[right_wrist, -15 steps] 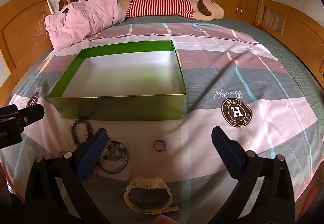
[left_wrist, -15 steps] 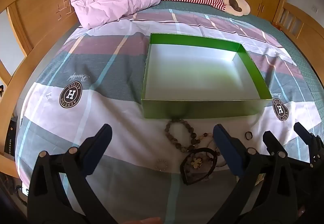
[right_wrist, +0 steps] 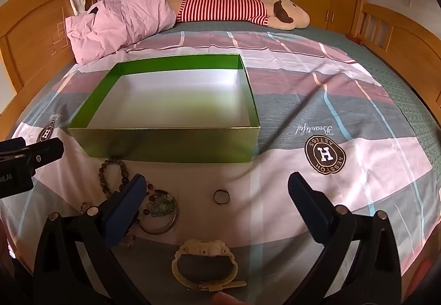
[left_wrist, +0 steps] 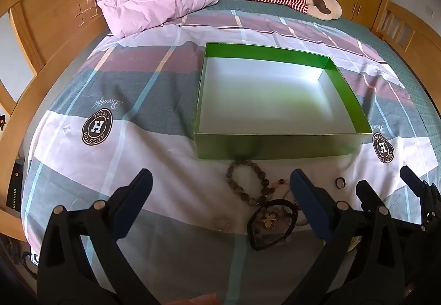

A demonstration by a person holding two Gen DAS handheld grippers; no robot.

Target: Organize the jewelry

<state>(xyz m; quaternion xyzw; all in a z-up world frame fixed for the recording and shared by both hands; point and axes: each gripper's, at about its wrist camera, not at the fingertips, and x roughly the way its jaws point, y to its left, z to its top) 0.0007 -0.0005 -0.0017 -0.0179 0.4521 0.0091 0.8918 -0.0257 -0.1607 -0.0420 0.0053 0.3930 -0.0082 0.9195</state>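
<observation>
Nearest the right claw [right_wrist: 215, 192], a cream watch [right_wrist: 204, 263] is seen lying flat on the bed sheet [right_wrist: 275, 189], below and between its wide-spread, empty fingers. A little ahead of that, between the same fingers, a small dark ring [right_wrist: 221, 197] lies alone. By the right claw's left finger, a metal bangle [right_wrist: 160, 215] with pale green beads inside it is partly covered by the blue pad.

The left claw [left_wrist: 220, 183] is likewise held released, with nothing gripped. Between its fingers a heart-shaped black piece [left_wrist: 271, 225] with a gold charm is found, a small pale beaded ring [left_wrist: 220, 222] to its left, and a brown bead bracelet [left_wrist: 245, 181] just ahead, touching the near wall of the green box [left_wrist: 275, 147]. The box, open and bare inside, sits straight ahead of both claws.

No piece appears to have been moved yet. The first pick would best be made on a separate item, such as the watch or the ring, with the claw lowered squarely over it and closed across a narrow part, so that the sheet is not pinched.

The tangled pieces by the left claw's right finger cannot be told apart clearly; some are hidden behind the pad. The watch strap's end is cut off at the lower edge of the right view.
</observation>
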